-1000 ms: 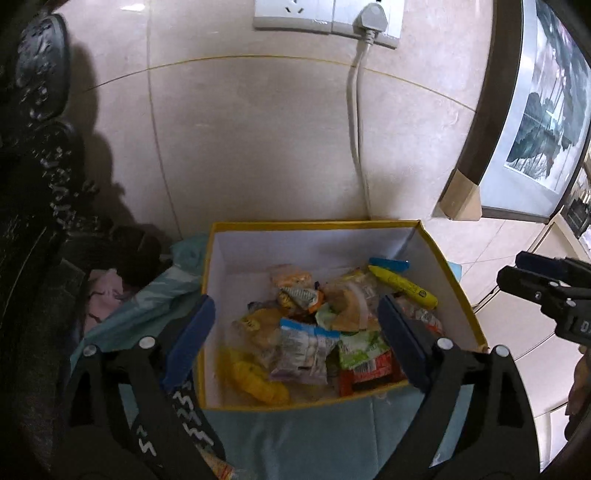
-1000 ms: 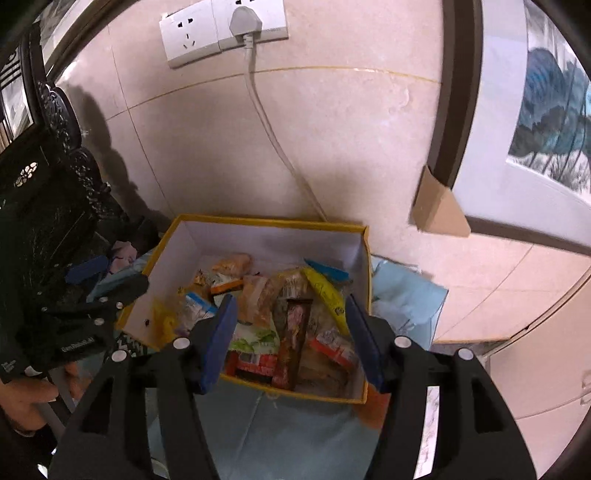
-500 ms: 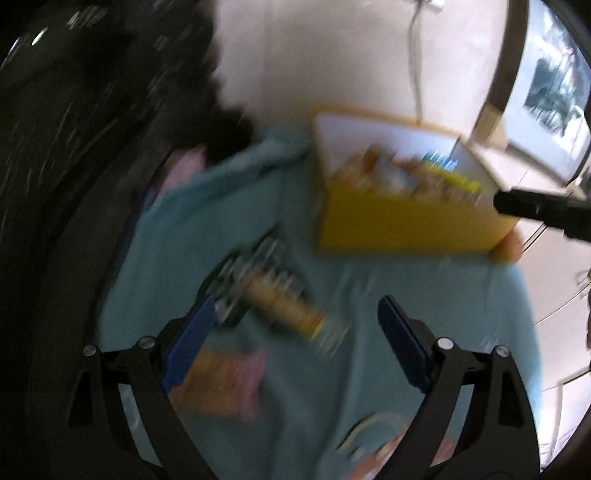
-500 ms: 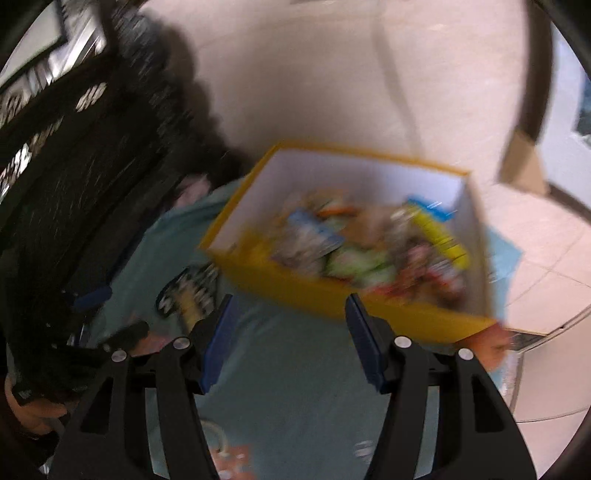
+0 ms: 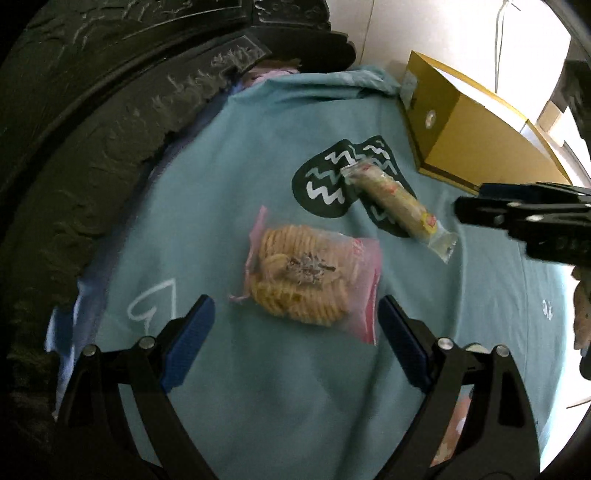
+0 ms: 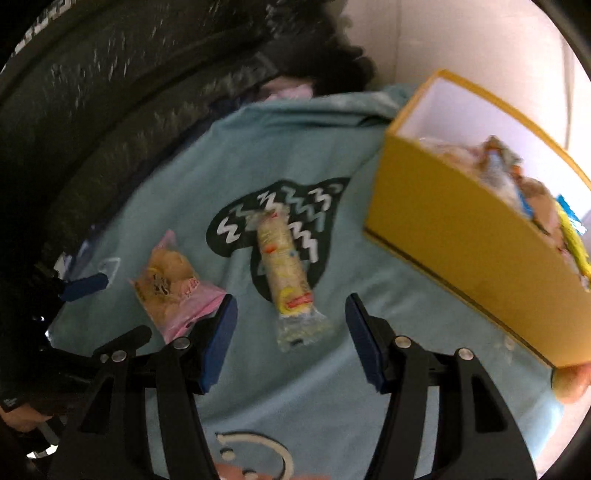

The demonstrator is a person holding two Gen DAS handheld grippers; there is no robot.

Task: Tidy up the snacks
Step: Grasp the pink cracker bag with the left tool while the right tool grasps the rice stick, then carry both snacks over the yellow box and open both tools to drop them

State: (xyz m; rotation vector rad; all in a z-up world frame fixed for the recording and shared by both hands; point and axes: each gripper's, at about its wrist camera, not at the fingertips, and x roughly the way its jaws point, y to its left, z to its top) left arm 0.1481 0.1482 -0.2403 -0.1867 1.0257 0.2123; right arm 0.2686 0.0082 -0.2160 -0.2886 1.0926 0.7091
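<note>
Left gripper (image 5: 295,332): jaws spread wide, nothing between the blue pads (image 5: 188,343); it hangs above the teal cloth (image 5: 240,184) with the pink biscuit packet (image 5: 310,277) lying flat just ahead of its fingertips, not touched by either one.

Right gripper (image 6: 290,339): jaws likewise wide apart and empty; the wafer stick packet (image 6: 284,273) lies on the cloth directly ahead, its clear crimped end reaching into the gap between the two fingers without contact.

Snack positions: the pink biscuit packet holds round ridged biscuits and rests near the middle of the cloth; the wafer stick packet lies just beside it, partly over the dark zigzag print (image 5: 325,184), its long axis angled toward the yellow box (image 5: 472,136); the two packets lie near each other but apart.

Yellow box: it stands at the far right edge of the cloth, close to the pale wall (image 5: 443,29); the right wrist view shows its white interior and a heap of mixed wrapped snacks (image 6: 524,192) inside, blurred.

Surroundings: dark carved furniture (image 5: 110,110) borders the cloth on the left; a white heart outline (image 5: 151,306) is printed near the left gripper.
</note>
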